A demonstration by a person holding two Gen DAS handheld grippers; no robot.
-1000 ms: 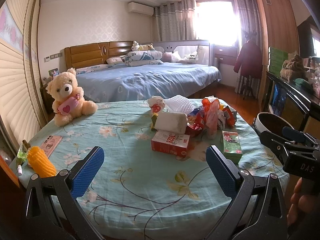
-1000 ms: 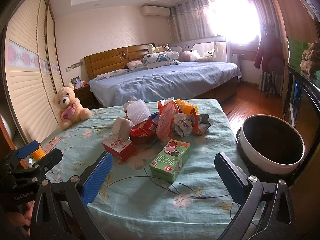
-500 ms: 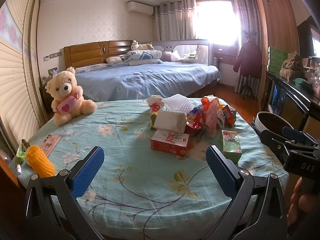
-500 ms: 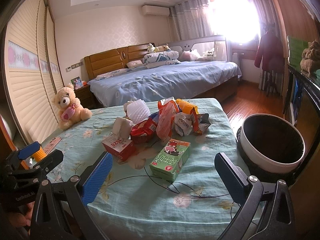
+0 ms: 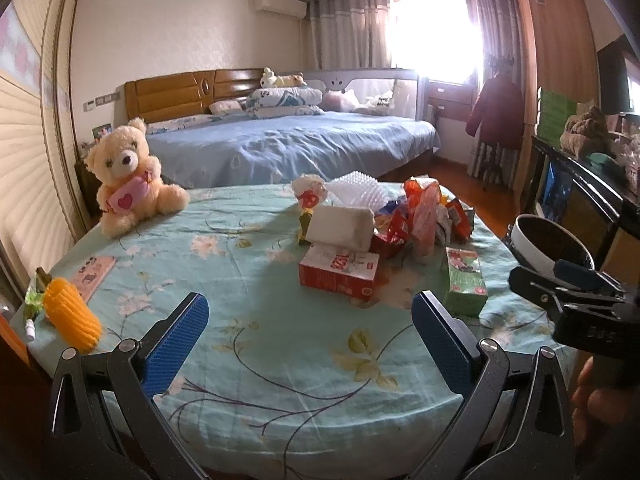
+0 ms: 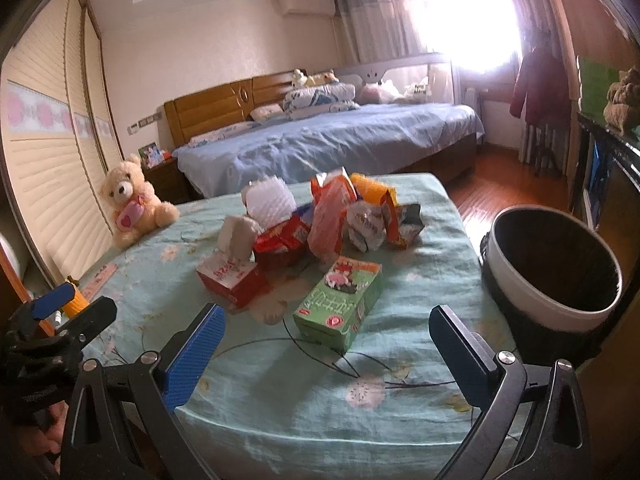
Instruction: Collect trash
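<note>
A pile of trash lies on the round table: a red carton [image 5: 338,271] [image 6: 232,280], a green carton [image 5: 464,281] [image 6: 338,307], a white foam block [image 5: 340,226], white bubble wrap [image 6: 270,203] and crumpled snack wrappers [image 5: 424,216] [image 6: 360,216]. A white bin with a dark liner [image 6: 554,268] [image 5: 550,246] stands right of the table. My left gripper [image 5: 310,334] is open and empty over the near table edge. My right gripper [image 6: 326,350] is open and empty, just short of the green carton.
The table has a teal floral cloth [image 5: 240,264]. A teddy bear [image 5: 128,176] sits at its far left, a yellow corn toy [image 5: 72,314] and a pink card [image 5: 94,274] at its near left. A blue bed [image 5: 288,144] lies behind. A dark cabinet [image 5: 588,200] stands right.
The right wrist view has shifted slightly closer to the green carton. The left gripper has barely moved. Both stay open.
</note>
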